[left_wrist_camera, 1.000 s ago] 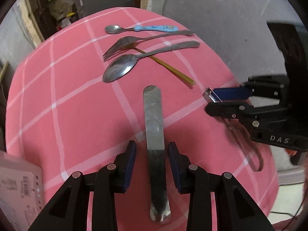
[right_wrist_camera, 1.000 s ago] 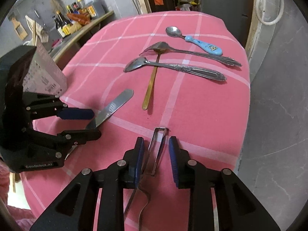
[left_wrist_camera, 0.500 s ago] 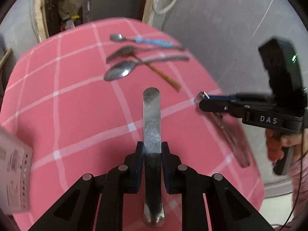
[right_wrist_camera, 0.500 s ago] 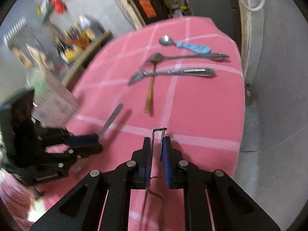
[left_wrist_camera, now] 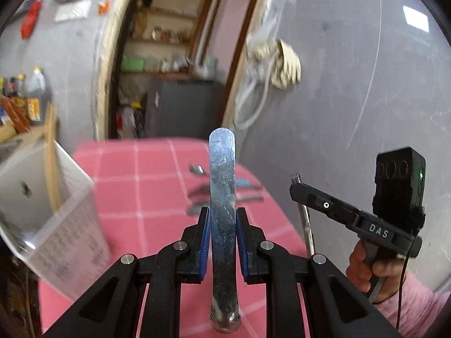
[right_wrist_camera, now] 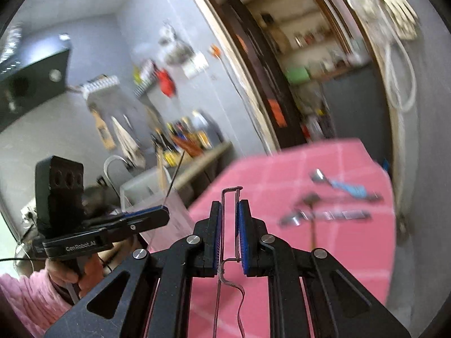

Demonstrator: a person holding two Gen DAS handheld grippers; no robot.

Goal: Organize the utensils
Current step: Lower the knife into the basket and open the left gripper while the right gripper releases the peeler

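Left gripper [left_wrist_camera: 222, 225]: clamped on butter knife [left_wrist_camera: 222, 174], raised above desk [left_wrist_camera: 135, 194].
Right gripper [right_wrist_camera: 229, 225]: clamped on wire peeler [right_wrist_camera: 229, 214], raised above desk.
Remaining spoons [right_wrist_camera: 324, 214]: lying on desk's far side.

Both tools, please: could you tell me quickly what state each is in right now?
Left tool: closed on the knife.
Right tool: closed on the wire peeler.

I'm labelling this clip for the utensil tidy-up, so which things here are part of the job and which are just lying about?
Part of the job:
- butter knife, gripped by the left gripper
- wire peeler, gripped by the right gripper
- blue-handled spoon, fork and large spoon on the pink tablecloth
- clear container

Lying about:
- bottles
- gloves on the wall
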